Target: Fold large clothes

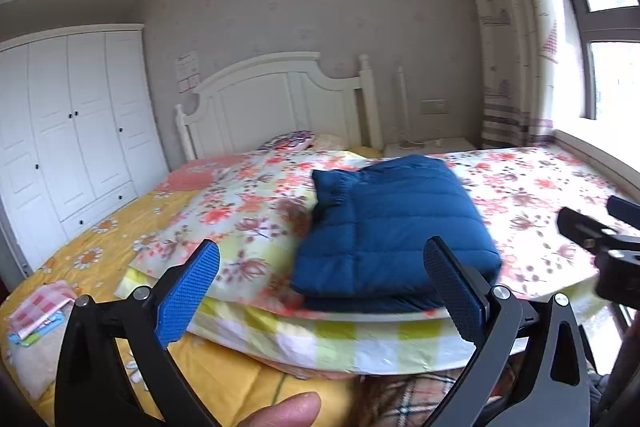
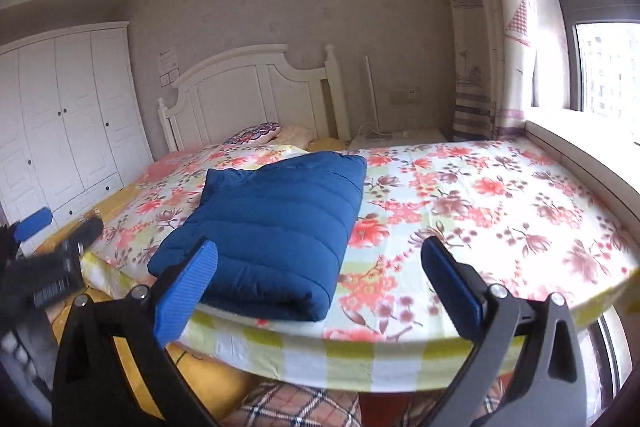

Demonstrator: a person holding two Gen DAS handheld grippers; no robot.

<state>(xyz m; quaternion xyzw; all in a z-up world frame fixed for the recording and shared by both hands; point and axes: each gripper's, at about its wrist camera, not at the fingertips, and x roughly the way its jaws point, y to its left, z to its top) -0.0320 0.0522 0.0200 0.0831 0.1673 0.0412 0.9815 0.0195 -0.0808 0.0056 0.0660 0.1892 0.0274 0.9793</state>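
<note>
A dark blue quilted jacket (image 1: 392, 227) lies folded into a thick rectangle on the floral quilt (image 1: 532, 195), near its front edge. From the right wrist the jacket (image 2: 272, 227) sits left of centre. My left gripper (image 1: 324, 287) is open, held back from the bed, nothing between its blue pads. My right gripper (image 2: 320, 287) is open wide too, empty, just short of the jacket's near fold. The right gripper (image 1: 600, 231) shows blurred at the right edge of the left wrist view. The left gripper (image 2: 48, 247) shows blurred at the left edge of the right wrist view.
The floral quilt rests on a yellow bedsheet (image 1: 132, 239). A white headboard (image 1: 280, 99) and pillows (image 1: 292, 141) stand at the far end. White wardrobe (image 1: 68, 131) at left, window (image 2: 600, 67) and curtain at right. A checked cloth (image 1: 40, 307) lies at left. A thumb (image 1: 288, 407) shows below.
</note>
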